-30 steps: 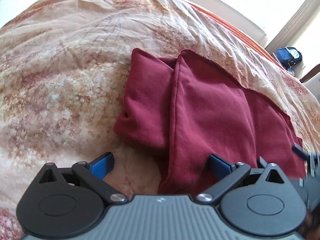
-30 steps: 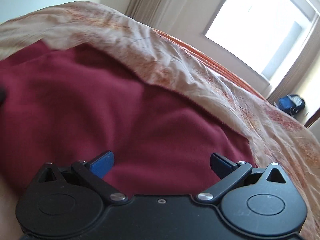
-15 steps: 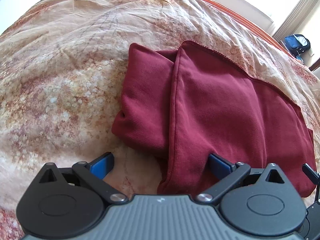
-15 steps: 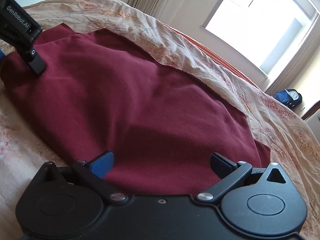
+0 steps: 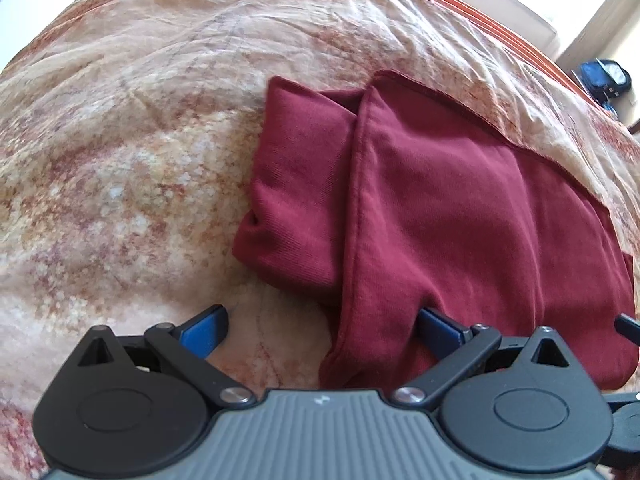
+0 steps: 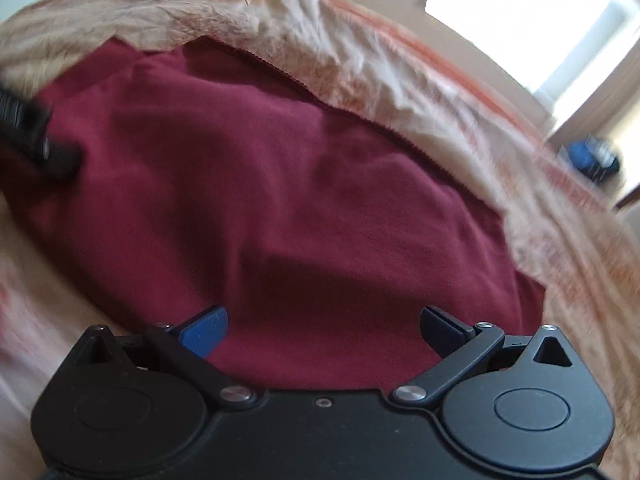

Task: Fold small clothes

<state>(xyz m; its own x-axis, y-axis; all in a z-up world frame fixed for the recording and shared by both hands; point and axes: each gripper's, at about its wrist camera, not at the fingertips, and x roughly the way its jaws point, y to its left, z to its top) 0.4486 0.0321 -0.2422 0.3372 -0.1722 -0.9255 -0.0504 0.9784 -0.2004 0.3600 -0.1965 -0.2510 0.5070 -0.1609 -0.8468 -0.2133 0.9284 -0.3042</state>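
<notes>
A dark red garment [image 5: 440, 208] lies folded on the bed, with a folded flap overlapping a narrower part at its left. My left gripper [image 5: 320, 328] is open at the garment's near left corner, its right finger under or against the cloth edge. In the right wrist view the same garment [image 6: 280, 200] fills the middle. My right gripper [image 6: 324, 328] is open just above its near edge. The other gripper's tip [image 6: 36, 136] shows at the far left, on the cloth.
The bed is covered by a beige and orange patterned bedspread [image 5: 120, 160]. A blue bag [image 5: 604, 78] sits on the floor beyond the bed's far right edge. A bright window [image 6: 532, 20] is at the back right.
Both grippers stayed open and shifted slightly lower and closer to the garment's near edge. The right wrist view is blurred from motion. The garment's folds look the same.
</notes>
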